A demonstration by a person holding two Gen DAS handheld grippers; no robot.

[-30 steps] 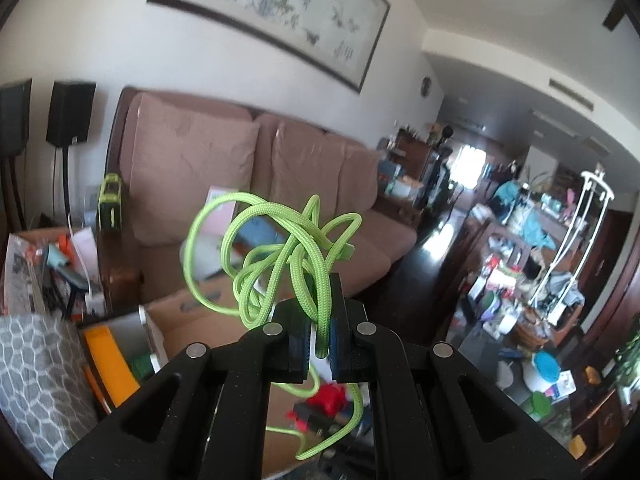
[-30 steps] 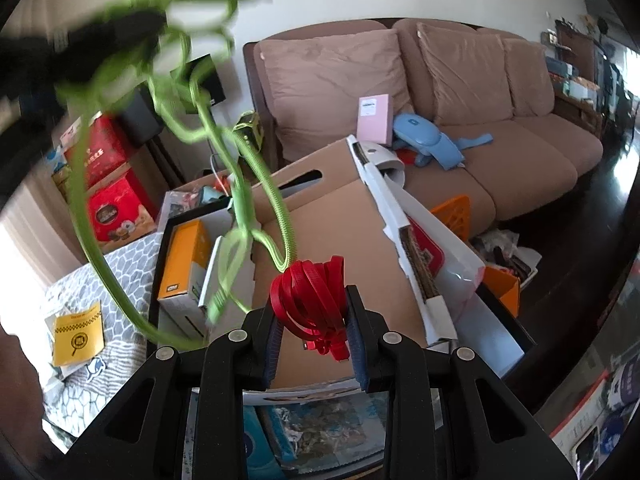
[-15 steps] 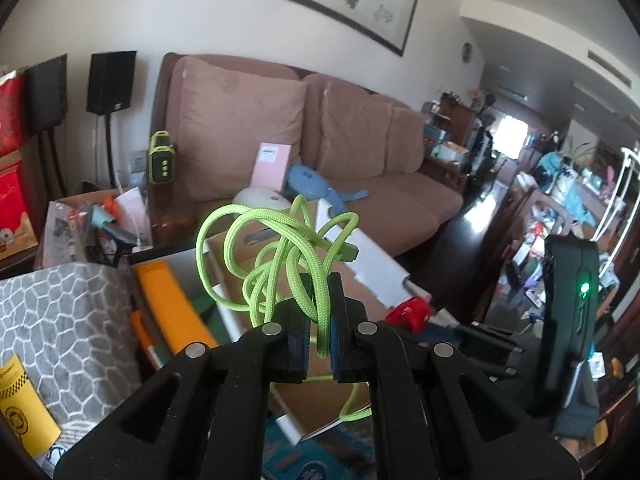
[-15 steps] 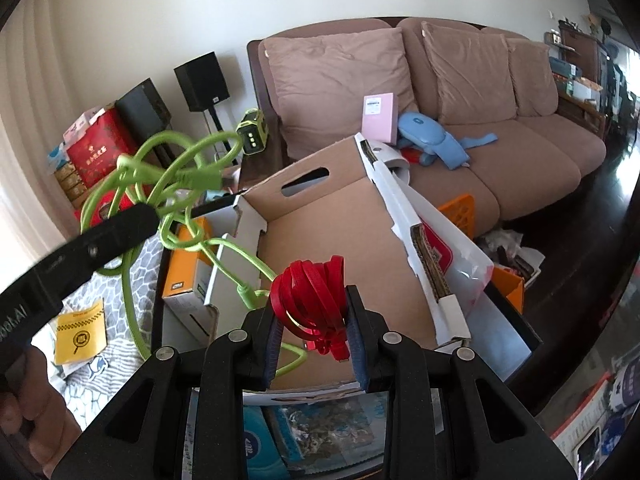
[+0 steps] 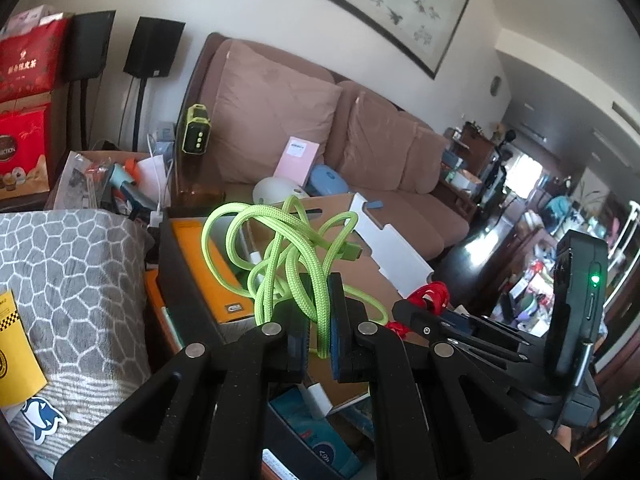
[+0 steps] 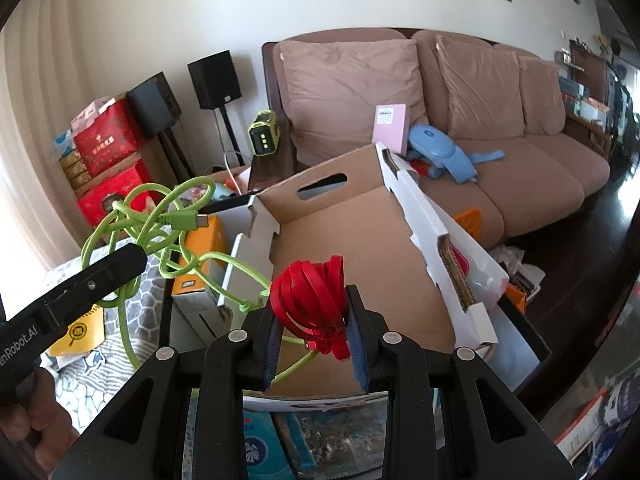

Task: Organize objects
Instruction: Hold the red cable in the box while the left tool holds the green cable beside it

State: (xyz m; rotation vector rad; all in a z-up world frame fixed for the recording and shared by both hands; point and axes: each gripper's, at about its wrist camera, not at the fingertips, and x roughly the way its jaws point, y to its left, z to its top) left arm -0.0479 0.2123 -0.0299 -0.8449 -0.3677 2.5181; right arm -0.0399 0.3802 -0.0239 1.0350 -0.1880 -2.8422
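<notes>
My left gripper (image 5: 318,300) is shut on a tangled lime-green braided cable (image 5: 288,248), whose loops rise above the jaws. In the right wrist view the same green cable (image 6: 160,220) hangs from the left gripper (image 6: 138,256) at the left, and a strand trails down toward the box edge. My right gripper (image 6: 314,320) is shut on a coiled red cable (image 6: 310,300), held over the open cardboard box (image 6: 360,240). The red cable (image 5: 430,294) also shows at the right of the left wrist view.
An orange box (image 6: 200,256) stands left of the cardboard box. A grey patterned cloth (image 5: 68,280) with a yellow card lies at the left. Behind is a brown sofa (image 6: 480,120) with a pink box and a blue device. Speakers and red gift boxes (image 6: 108,152) stand at the back left.
The left gripper came down with the green cable, from high at the upper left to just left of the cardboard box. The right gripper kept still with the red cable.
</notes>
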